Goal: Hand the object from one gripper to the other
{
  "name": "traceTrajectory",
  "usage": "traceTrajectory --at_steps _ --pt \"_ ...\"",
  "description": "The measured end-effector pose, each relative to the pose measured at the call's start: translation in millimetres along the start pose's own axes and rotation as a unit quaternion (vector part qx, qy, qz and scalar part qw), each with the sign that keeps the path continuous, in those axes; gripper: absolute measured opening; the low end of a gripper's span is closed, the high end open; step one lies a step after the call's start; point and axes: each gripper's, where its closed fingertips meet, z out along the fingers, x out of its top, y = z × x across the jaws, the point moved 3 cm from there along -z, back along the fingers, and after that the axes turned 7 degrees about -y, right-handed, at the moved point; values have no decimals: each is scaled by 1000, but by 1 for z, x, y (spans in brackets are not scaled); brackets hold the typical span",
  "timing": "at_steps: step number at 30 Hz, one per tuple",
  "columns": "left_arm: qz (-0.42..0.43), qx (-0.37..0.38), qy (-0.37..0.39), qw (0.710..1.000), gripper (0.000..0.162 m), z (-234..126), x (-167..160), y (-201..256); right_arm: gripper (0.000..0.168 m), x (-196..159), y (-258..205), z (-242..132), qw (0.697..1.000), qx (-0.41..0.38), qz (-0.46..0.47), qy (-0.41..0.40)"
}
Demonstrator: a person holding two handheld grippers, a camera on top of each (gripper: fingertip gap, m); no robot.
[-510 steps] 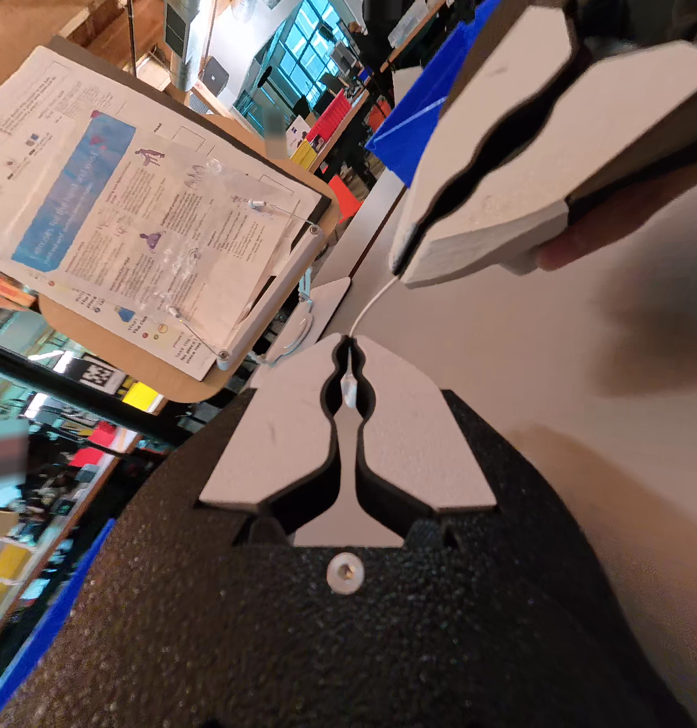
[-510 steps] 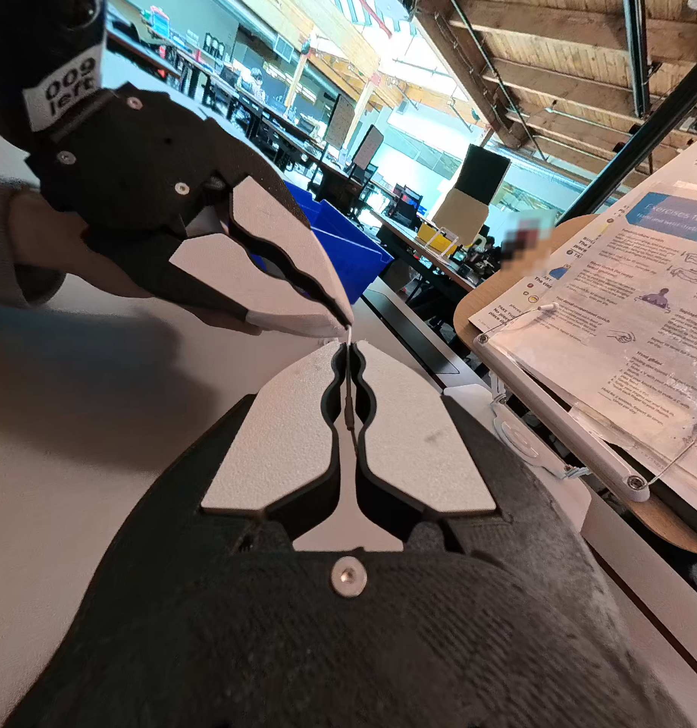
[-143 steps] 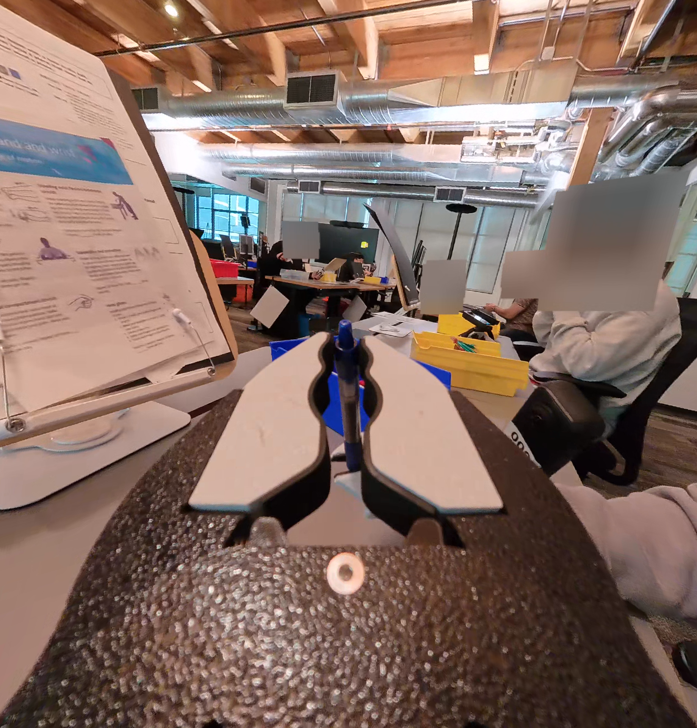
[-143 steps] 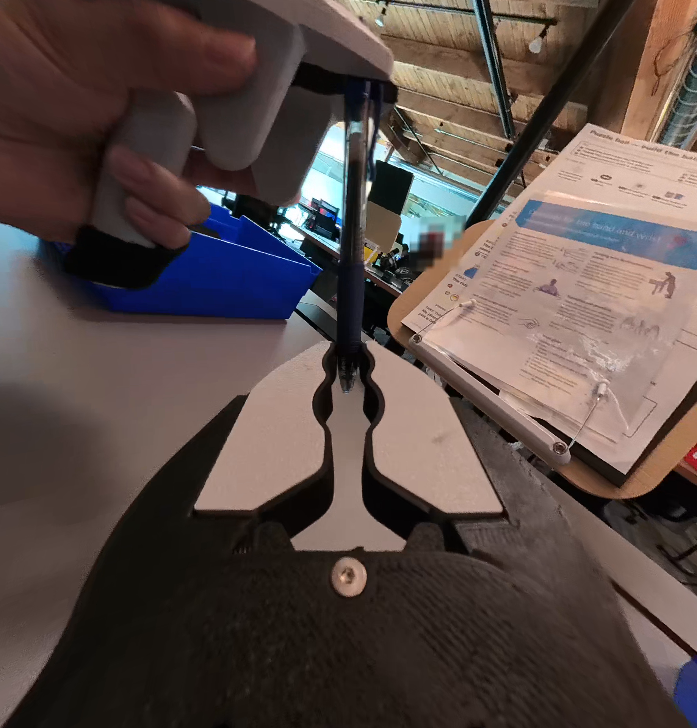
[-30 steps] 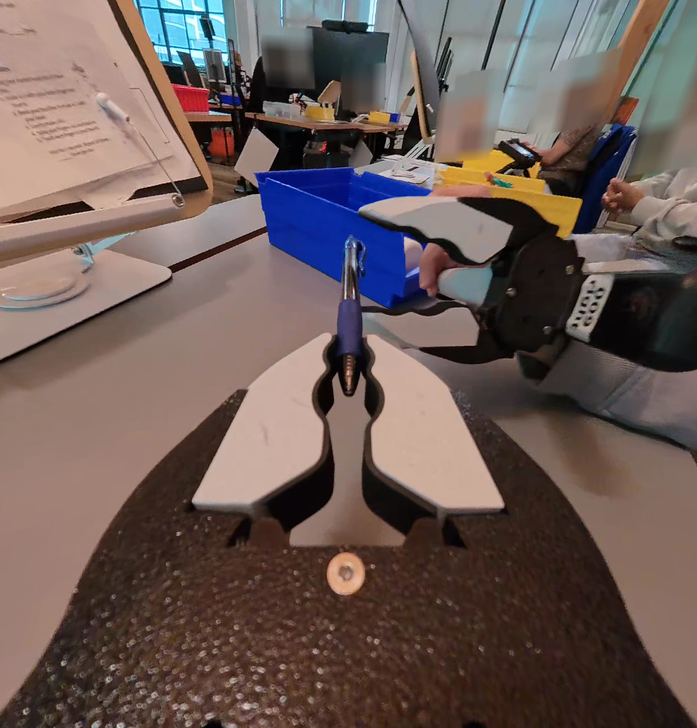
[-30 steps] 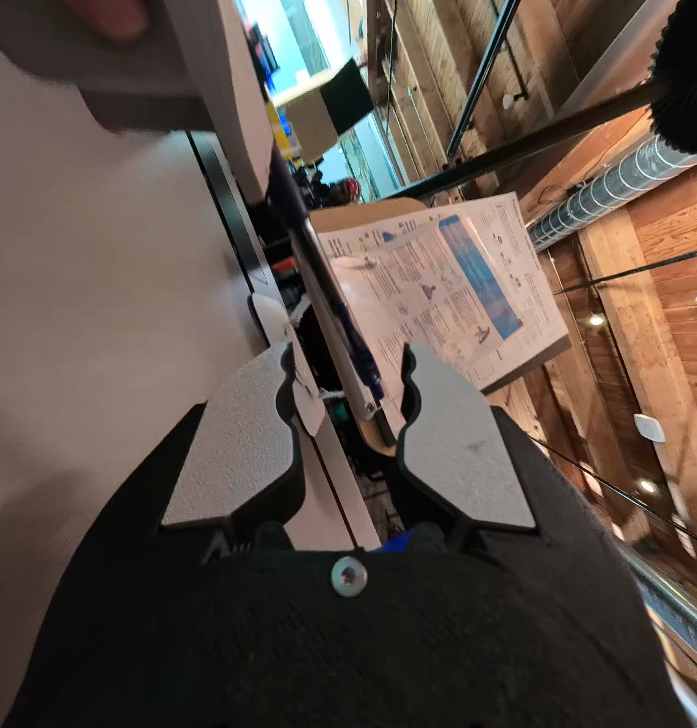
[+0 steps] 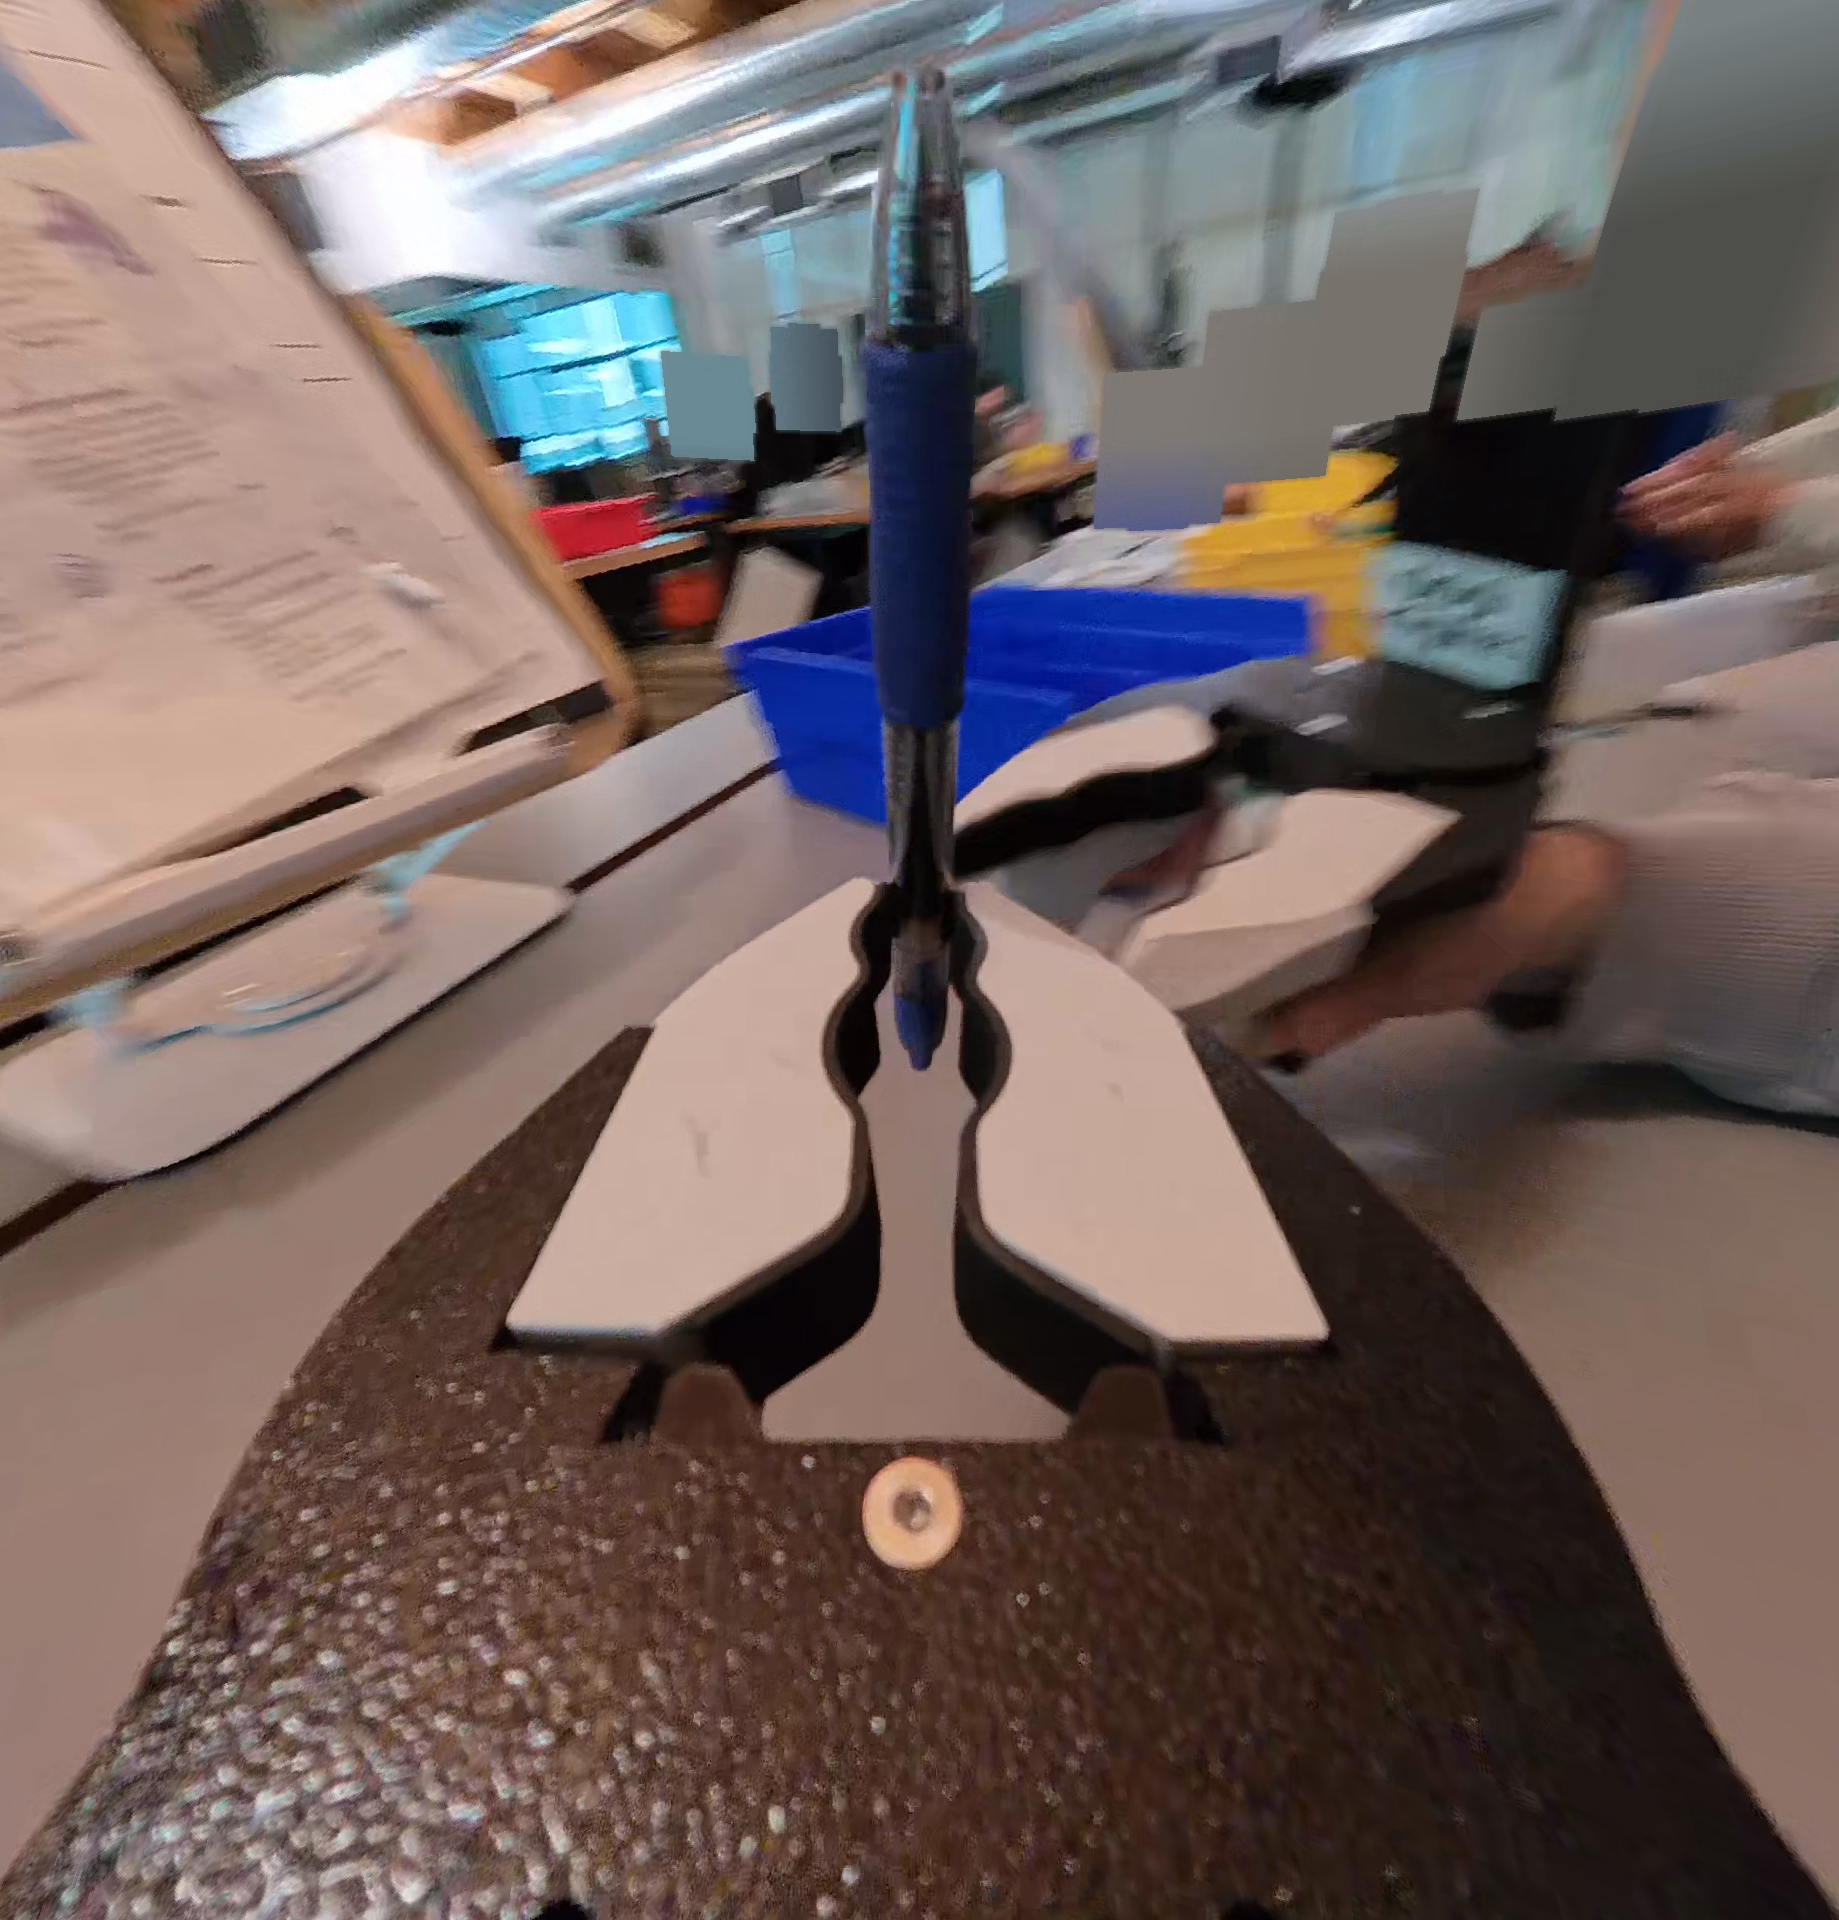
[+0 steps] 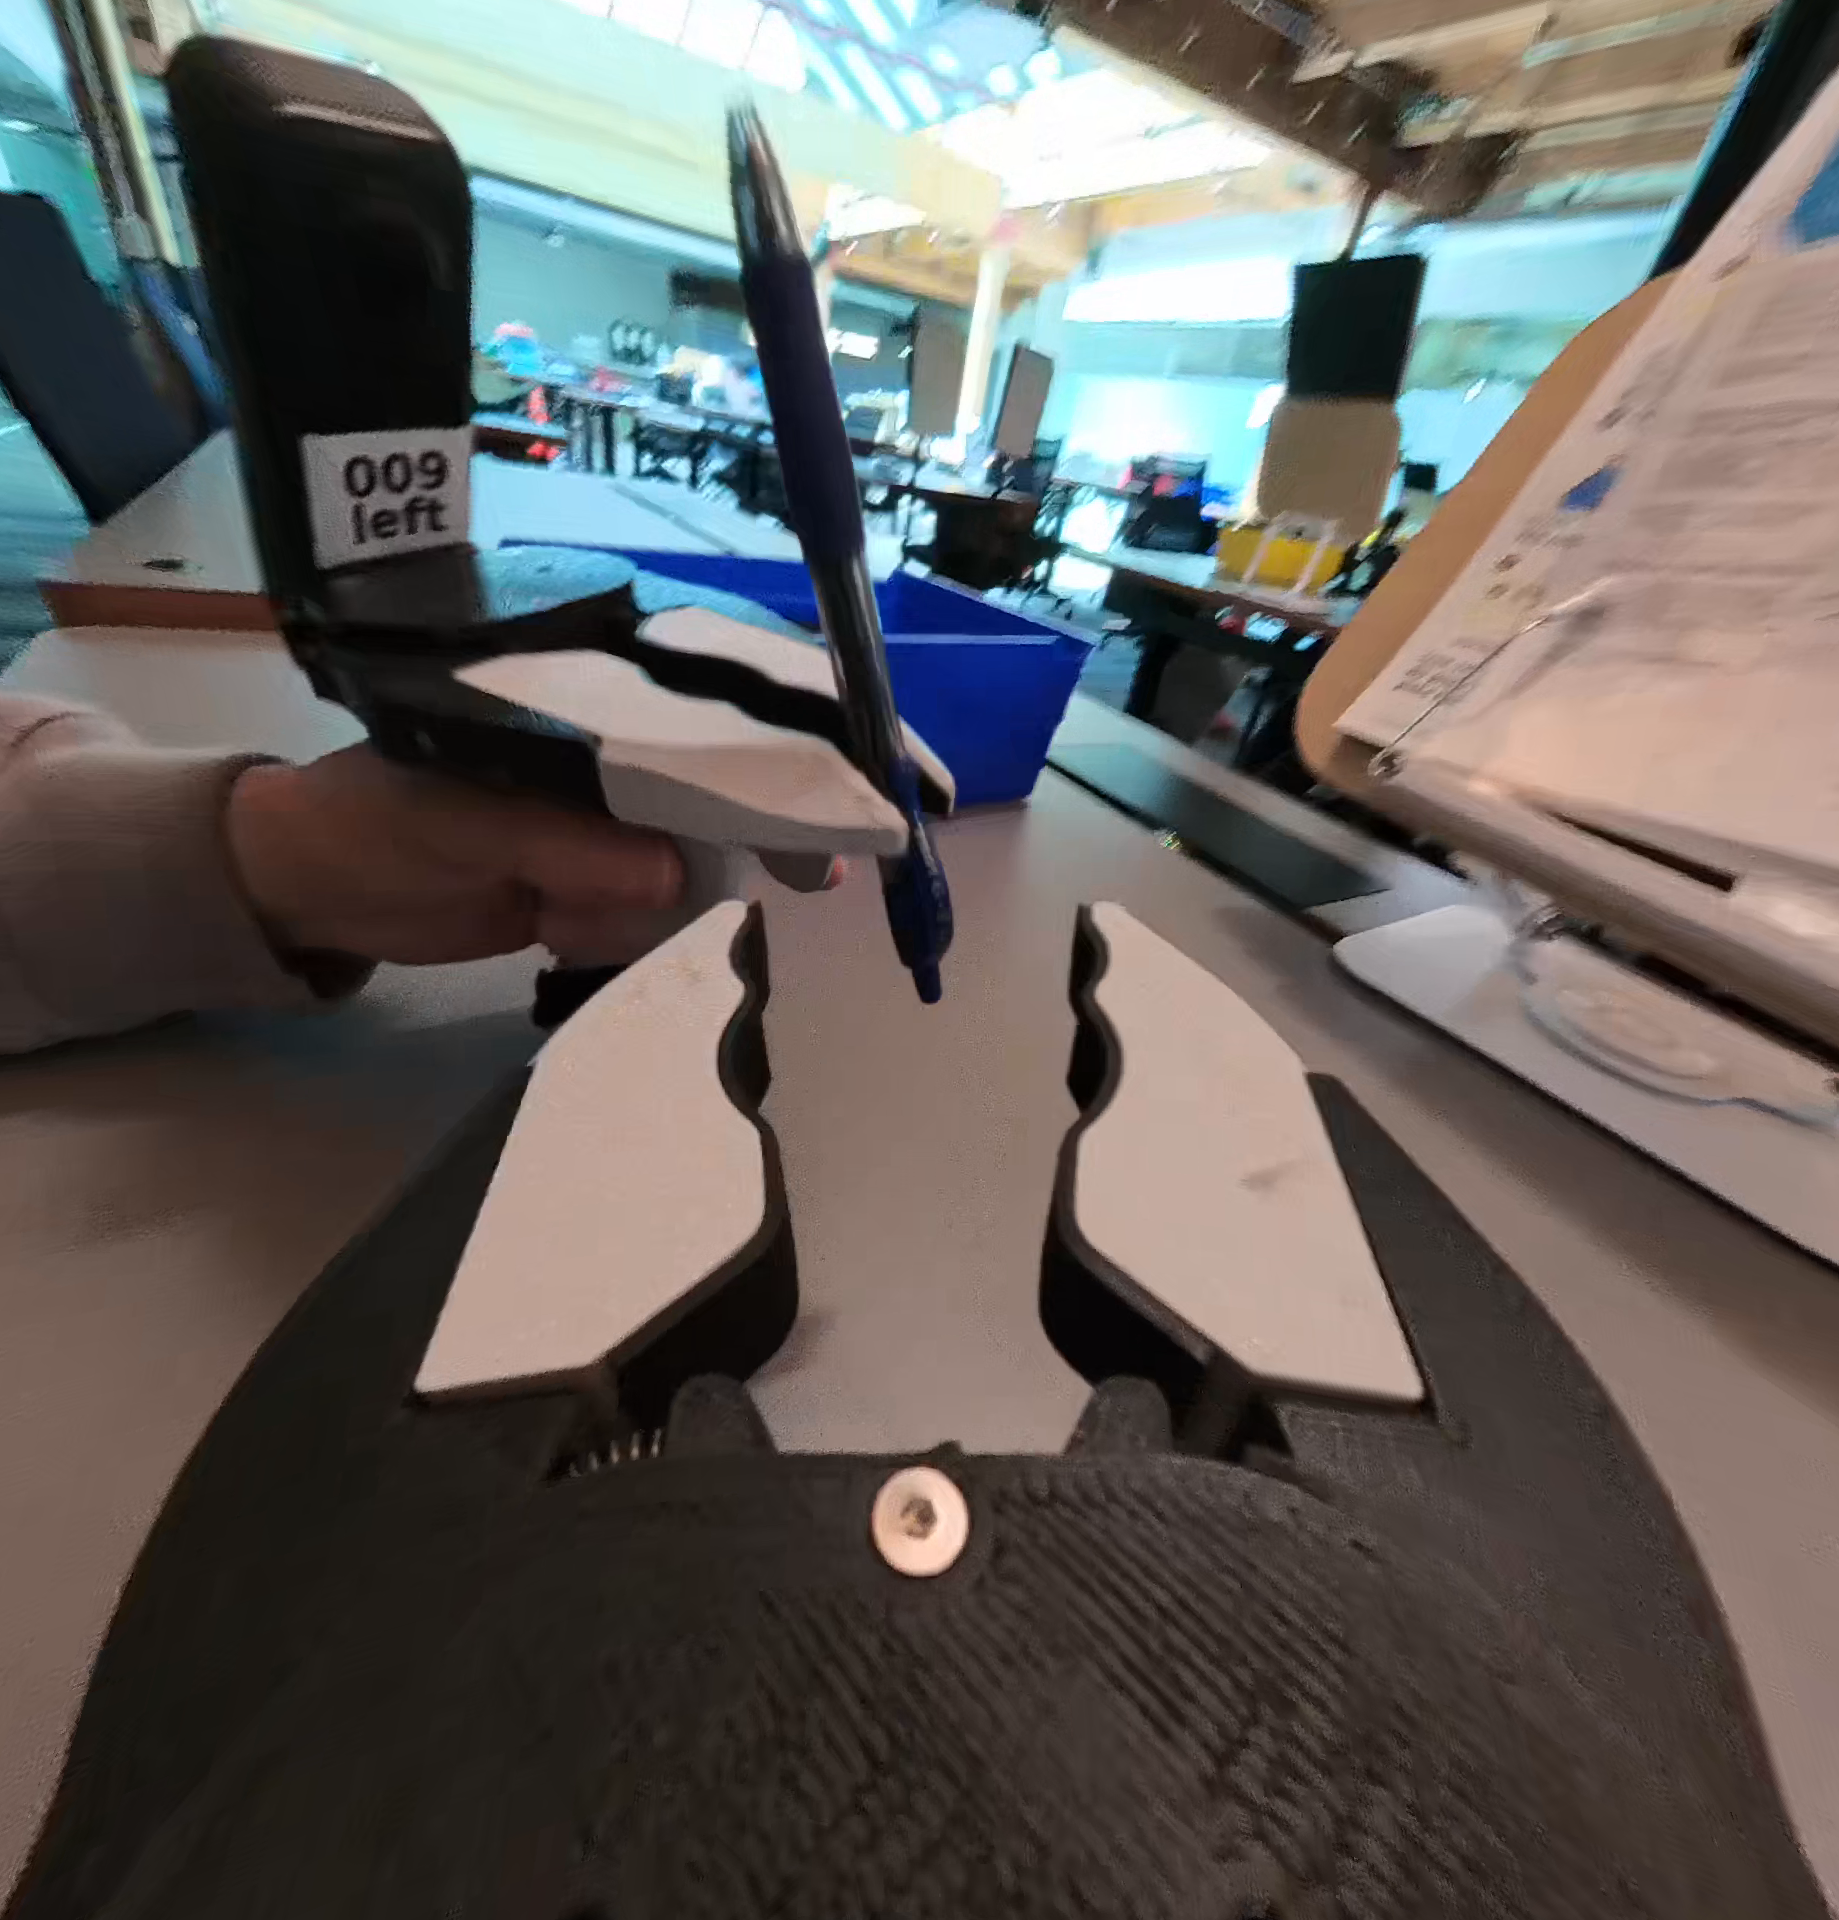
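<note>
The left gripper (image 7: 917, 914) is clamped on the blue ballpoint pen with a clear barrel and ribbed blue rubber grip (image 7: 917, 540), pinching it near its clicker end right at the fingertips. A second ago the pen's metal writing tip sat between these jaws and the clip end pointed away; now the blue clicker end hangs just behind the fingertips, in the notch between the two pale grey pads, and the barrel rises steeply above the jaws. The view has also tilted up, so ceiling ducts show behind the pen.

The right gripper (image 8: 920, 935) has its jaws spread wide with nothing between the pads. A second ago it was rolled on its side with the pen crossing its gap; now it sits level over the grey tabletop (image 8: 894, 1195), and the pen's lower end hangs just ahead of its fingertips, between them but touching neither. In the left wrist view this gripper lies beyond and to the right of the left jaws, a hand (image 7: 1455, 935) wrapped under it.

Beyond both sets of jaws stands a blue plastic bin (image 8: 982, 675). A tilted wooden document stand holding printed sheets (image 7: 219, 499) is left of the left jaws and right of the right ones; its print is blurred. A white sticker with dark characters (image 8: 390, 497) sits on the left gripper's black body.
</note>
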Motion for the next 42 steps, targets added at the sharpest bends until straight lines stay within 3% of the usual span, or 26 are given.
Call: traceTrajectory --at_steps 1,5,9,12,14,18,19,21,23,26,29,31,33,35,36,37,39,42 --pt "24 43 -25 998 10 0 -3 -7 54 4 0 -2 1000 -7 -7 13" --pt "160 153 -111 969 10 2 -15 -14 48 29 0 -13 994 -40 -3 100" --pt "251 177 -161 938 10 12 -23 -4 32 39 -8 -17 989 -49 -21 137" --pt "252 174 -160 938 10 15 -23 0 11 36 -9 -16 990 -62 -53 117" --pt "247 168 -154 942 10 15 -23 0 11 37 -9 -17 991 -54 -52 111" --pt "190 28 -99 976 13 15 -22 20 11 44 -11 -28 989 42 -13 145" --pt "156 -19 -88 984 28 13 -22 26 11 48 -11 -34 984 80 12 161" --pt "80 -139 -87 983 36 7 -24 39 11 55 -13 -47 964 167 58 198" --pt "-5 -249 -64 967 36 -2 -19 51 11 59 -15 -58 944 223 76 229" --pt "-119 -375 -42 918 34 -16 -9 63 11 58 -24 -66 934 270 48 228" --pt "-177 -429 -65 883 33 -21 -12 68 11 55 -34 -68 932 293 17 212" --pt "-185 -436 -79 877 24 -20 -17 70 11 54 -36 -67 932 297 13 208" --pt "-176 -427 -86 883 18 -17 -22 68 11 52 -36 -64 934 293 14 202" --pt "-152 -389 -84 905 17 -12 -23 61 13 50 -20 -57 955 217 30 198" --pt "-138 -347 -79 924 16 -8 -23 53 14 47 -6 -53 968 153 41 196" --pt "-122 -297 -77 944 16 -3 -23 43 27 44 5 -51 974 105 51 193" --pt "-59 -158 -68 983 16 3 -24 17 47 40 18 -45 979 58 92 173" --pt "75 18 -49 996 15 1 -18 -7 52 28 26 -32 978 39 153 134"
